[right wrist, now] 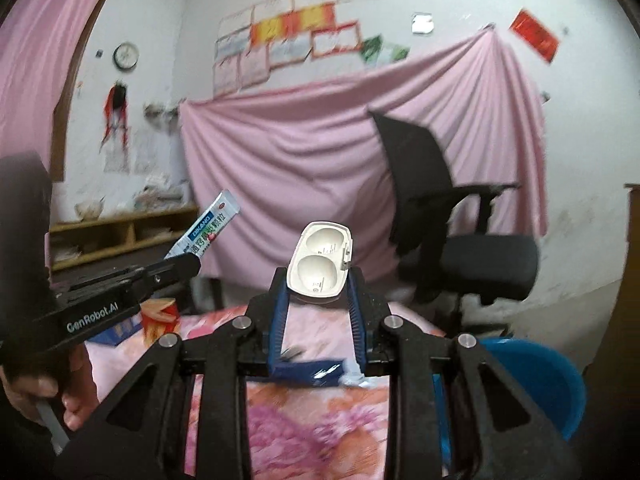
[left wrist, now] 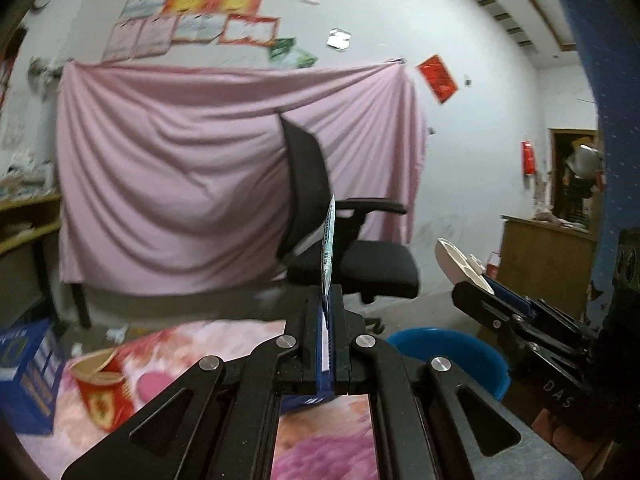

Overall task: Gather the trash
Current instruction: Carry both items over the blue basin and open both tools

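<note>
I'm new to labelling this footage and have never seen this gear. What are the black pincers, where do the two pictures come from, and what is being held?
A person carries two hand-held grippers, each with a fisheye camera looking along its fingers. The left camera shows the left gripper shut on a thin medicine sachet, seen edge-on. The right camera shows the right gripper clamping a white plastic two-cup tray; each gripper also shows in the other's view. Below lies a flowered pink blanket with a red paper cup and a blue box. A blue bucket, likely for trash, stands at right.
</note>
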The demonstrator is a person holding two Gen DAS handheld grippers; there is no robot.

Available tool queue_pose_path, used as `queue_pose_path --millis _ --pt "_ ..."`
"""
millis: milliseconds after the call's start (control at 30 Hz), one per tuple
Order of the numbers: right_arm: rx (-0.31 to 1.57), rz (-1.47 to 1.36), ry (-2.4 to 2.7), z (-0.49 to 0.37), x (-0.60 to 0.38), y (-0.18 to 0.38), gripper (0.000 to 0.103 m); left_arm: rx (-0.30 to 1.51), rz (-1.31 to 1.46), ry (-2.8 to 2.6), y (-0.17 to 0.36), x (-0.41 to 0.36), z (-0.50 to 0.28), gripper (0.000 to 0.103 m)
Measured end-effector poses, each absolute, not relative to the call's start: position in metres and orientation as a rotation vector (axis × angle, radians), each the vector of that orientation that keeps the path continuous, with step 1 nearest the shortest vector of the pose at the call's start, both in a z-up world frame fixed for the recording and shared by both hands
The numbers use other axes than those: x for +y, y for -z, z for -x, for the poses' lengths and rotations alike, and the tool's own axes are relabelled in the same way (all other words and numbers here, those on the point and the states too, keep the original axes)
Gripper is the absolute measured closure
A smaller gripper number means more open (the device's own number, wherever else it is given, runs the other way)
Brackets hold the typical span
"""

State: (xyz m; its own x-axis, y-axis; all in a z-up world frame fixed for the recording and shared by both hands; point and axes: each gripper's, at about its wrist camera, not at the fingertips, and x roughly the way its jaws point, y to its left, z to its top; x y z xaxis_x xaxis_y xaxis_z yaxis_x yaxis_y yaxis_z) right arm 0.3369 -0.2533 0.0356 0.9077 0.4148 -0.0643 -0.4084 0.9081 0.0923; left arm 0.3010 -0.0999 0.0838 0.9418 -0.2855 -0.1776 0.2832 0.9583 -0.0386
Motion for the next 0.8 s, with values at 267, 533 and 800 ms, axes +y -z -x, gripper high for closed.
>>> queue_pose_path --millis 267,533,800 --pt "0.075 -0.172 -0.312 -0.342 -0.294 -0.043 0.047 0.141 -0.057 0.385 -0.092 -0.148 -0.322 0.102" --pt "0.159 -0.307 -0.202 -0.364 -0.339 -0.029 0.057 0.278 -0.083 0.466 -0.074 -0.195 -0.368 0.102" --pt "0.348 -0.516 -0.131 -0.397 -0.392 0.013 0.057 0.565 -0.012 0.505 -0.029 -0.220 -0.419 0.102"
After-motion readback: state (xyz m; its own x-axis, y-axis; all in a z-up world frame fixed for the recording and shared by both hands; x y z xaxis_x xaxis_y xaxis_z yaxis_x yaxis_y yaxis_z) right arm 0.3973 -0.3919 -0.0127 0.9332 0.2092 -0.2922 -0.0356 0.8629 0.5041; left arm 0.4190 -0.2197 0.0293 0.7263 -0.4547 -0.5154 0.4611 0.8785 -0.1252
